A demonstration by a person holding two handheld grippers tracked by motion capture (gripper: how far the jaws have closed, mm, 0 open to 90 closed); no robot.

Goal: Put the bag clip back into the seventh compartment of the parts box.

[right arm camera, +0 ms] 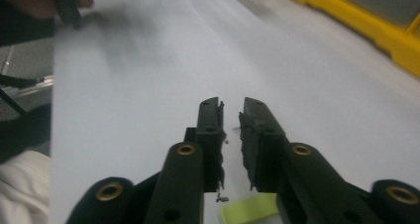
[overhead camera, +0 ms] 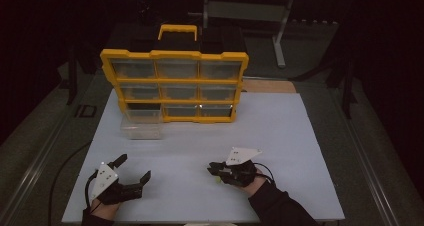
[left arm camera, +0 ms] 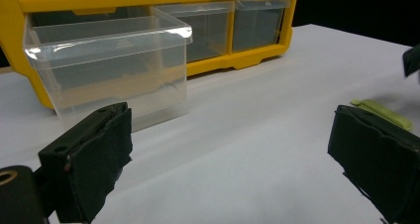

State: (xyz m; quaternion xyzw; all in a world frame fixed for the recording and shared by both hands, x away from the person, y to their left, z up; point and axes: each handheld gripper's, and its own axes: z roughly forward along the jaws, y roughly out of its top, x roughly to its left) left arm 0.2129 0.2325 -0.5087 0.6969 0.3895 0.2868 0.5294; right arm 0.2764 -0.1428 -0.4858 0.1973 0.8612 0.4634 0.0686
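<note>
Left hand-held gripper (overhead camera: 134, 169) sits low at the near left of the white counter (overhead camera: 280, 136), jaws spread wide, nothing between them. In the left gripper view (left arm camera: 228, 149) the two black pads frame bare counter, with the clear drawer (left arm camera: 109, 65) ahead on the left and a green strip (left arm camera: 384, 112) lying flat ahead on the right, just beyond the right pad.

Right hand-held gripper (overhead camera: 216, 170) is at the near centre-right, pointing left across the counter. Its jaws are almost closed, only a thin slit left between the pads. In the right gripper view (right arm camera: 232, 105) nothing is gripped at the tips; the green strip (right arm camera: 250, 209) lies on the counter under the jaw bases, near the bottom edge. Can't tell if the pads touch it. In the high view the strip (overhead camera: 218, 180) is a small green speck right below the gripper head.

Yellow organizer (overhead camera: 175, 83) stands upright at the far middle of the counter, three rows of clear drawers. The bottom-left slot is empty; the pulled drawer (overhead camera: 141, 126) sits on the counter just in front of that slot. Drawer contents not discernible. Strip and drawer are well apart.
</note>
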